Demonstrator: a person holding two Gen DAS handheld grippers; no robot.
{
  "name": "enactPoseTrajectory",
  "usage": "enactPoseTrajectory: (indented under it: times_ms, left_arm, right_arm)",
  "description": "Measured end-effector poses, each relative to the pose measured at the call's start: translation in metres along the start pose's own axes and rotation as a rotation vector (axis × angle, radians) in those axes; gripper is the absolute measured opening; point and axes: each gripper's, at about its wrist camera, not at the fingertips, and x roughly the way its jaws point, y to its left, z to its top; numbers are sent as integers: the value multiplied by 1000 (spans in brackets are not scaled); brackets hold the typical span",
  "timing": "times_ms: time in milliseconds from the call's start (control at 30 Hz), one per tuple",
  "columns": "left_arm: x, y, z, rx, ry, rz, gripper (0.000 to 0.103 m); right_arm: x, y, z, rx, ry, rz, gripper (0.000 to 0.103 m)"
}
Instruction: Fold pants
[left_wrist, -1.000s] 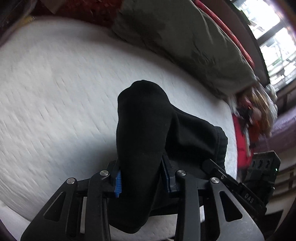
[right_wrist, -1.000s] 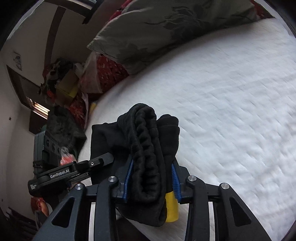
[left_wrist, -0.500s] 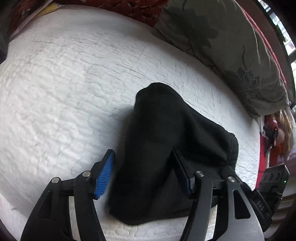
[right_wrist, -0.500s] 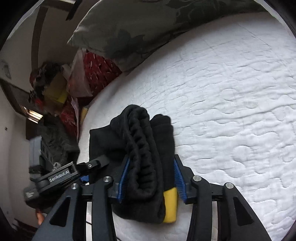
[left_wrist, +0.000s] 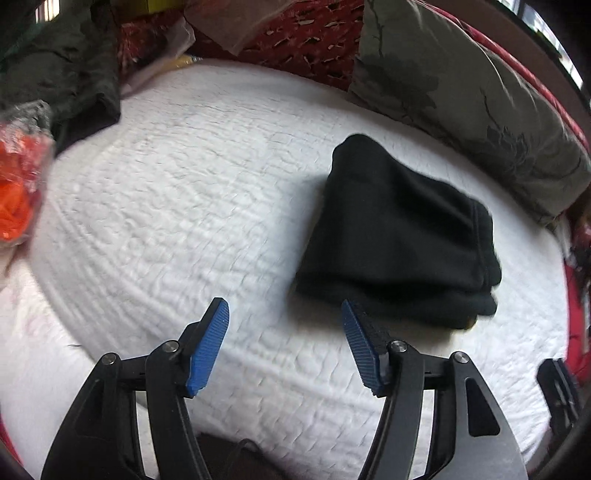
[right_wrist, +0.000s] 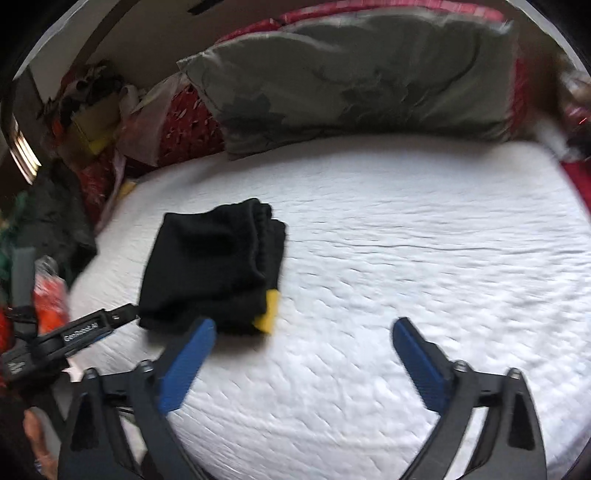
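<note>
The black pants (left_wrist: 399, 236) lie folded in a compact stack on the white quilted bed (left_wrist: 192, 206). In the right wrist view the pants (right_wrist: 214, 266) show a yellow tag (right_wrist: 269, 312) at their near corner. My left gripper (left_wrist: 284, 343) is open and empty, just short of the stack and to its left; its right pad is close to the near edge. My right gripper (right_wrist: 301, 362) is open and empty, to the right of the stack. The left gripper also shows in the right wrist view (right_wrist: 74, 336) beside the pants.
A grey floral pillow (right_wrist: 362, 85) lies along the head of the bed (right_wrist: 424, 258). Red patterned fabric (left_wrist: 295, 33), dark clothes (left_wrist: 62, 70) and an orange bag (left_wrist: 18, 195) crowd the left side beyond the bed edge.
Both grippers let go of the pants, opened wide and drew back. The folded stack now lies free on the bed.
</note>
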Motion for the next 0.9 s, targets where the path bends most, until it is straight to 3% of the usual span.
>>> enactPoseTrajectory:
  times_ms: [200,333,900]
  left_arm:
    - [-21,1,-24,-14,-30,13,62]
    - [-34,-9,-34,29,-65,41,62]
    - [-46,-31,-59,119,-98,67,63]
  right_arm:
    - [-35,5,-23,-70,-82,-94,102]
    - [-52,0,-29,-49,-111,-102,102]
    - [-73,-10,-38,-34,-118,-159,103]
